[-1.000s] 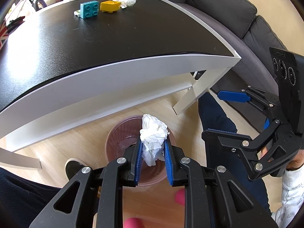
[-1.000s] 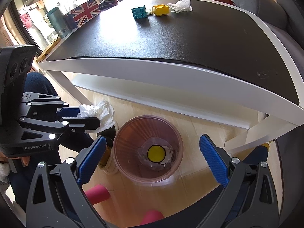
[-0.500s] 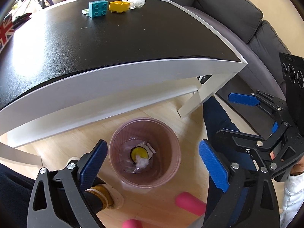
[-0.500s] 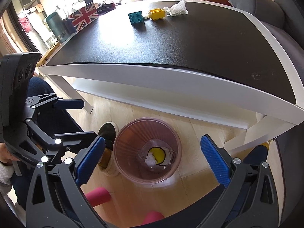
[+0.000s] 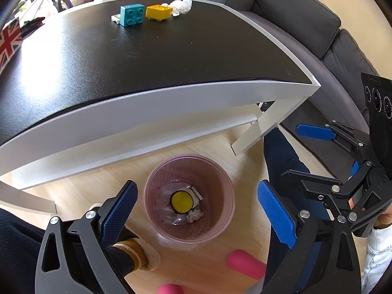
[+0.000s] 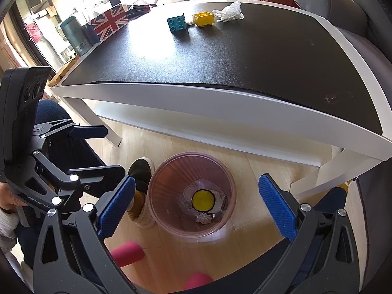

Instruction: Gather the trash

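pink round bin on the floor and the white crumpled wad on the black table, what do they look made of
The pink round bin looks like thin translucent plastic: light glows through its finely ribbed wall. The white crumpled wad on the black table looks like soft tissue paper, matte with irregular creases, though a thin plastic bag cannot be ruled out.

A teal toy brick [image 5: 132, 14] and a yellow toy brick [image 5: 158, 12] are seen side by side near the far edge of the black-topped table [image 5: 147, 56]. A grey sofa [image 5: 294, 12] is placed beyond the table's right side. A Union Jack box [image 6: 110, 23] and a dark green canister [image 6: 74, 36] are set at the left end. Pink cylinders [image 6: 126, 251] lie on the wooden floor [image 5: 215, 144].
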`<state>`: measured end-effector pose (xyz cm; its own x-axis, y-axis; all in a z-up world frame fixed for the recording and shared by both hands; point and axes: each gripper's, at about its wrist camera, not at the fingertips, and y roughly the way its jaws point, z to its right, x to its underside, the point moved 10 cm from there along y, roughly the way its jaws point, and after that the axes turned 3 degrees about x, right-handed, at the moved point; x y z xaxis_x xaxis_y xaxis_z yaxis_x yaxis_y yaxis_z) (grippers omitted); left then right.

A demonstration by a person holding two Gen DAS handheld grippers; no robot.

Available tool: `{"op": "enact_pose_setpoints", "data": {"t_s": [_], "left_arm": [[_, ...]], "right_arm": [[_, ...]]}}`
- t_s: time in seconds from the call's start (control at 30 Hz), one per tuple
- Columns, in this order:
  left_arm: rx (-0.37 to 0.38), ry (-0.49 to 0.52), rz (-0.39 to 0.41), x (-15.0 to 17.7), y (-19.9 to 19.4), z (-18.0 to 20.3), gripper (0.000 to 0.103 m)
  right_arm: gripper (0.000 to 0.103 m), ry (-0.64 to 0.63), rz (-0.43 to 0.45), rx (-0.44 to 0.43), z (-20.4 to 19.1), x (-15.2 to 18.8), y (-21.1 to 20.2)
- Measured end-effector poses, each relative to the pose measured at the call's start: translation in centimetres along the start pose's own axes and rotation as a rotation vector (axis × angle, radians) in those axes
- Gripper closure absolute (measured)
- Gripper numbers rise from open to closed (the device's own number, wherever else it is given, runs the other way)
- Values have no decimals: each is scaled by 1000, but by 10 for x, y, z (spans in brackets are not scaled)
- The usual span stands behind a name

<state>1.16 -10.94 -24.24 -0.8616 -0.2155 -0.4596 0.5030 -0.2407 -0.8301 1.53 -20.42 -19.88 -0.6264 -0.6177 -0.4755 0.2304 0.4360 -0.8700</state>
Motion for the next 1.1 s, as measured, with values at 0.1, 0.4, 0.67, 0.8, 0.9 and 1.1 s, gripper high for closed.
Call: {"op": "enact_pose_setpoints", "data": {"t_s": [0.1,0.4,0.67,0.8,0.9,1.1], "left_arm": [[-5,-1,6,0,-4,0,8],[-22,-2,86,-16,-41,-4,8],[-32,-23,154,-30,-80,-13,8],[-47,-26,172,-38,-92,-17,8],[-56,-19,184,-45,-100,-17,8],[-65,-16,221,-67,-121,-21,8]], "right_arm": [[4,3,8,0,0,-1,-3],[4,4,38,-7,-4,-12,-30],[4,-4,84,-12,-5,-35,-59],[4,-3,107,-12,-4,-47,-70],[4,0,126,-12,-3,-58,-80],[4,-12,143,-20,-2,-82,-92]]}}
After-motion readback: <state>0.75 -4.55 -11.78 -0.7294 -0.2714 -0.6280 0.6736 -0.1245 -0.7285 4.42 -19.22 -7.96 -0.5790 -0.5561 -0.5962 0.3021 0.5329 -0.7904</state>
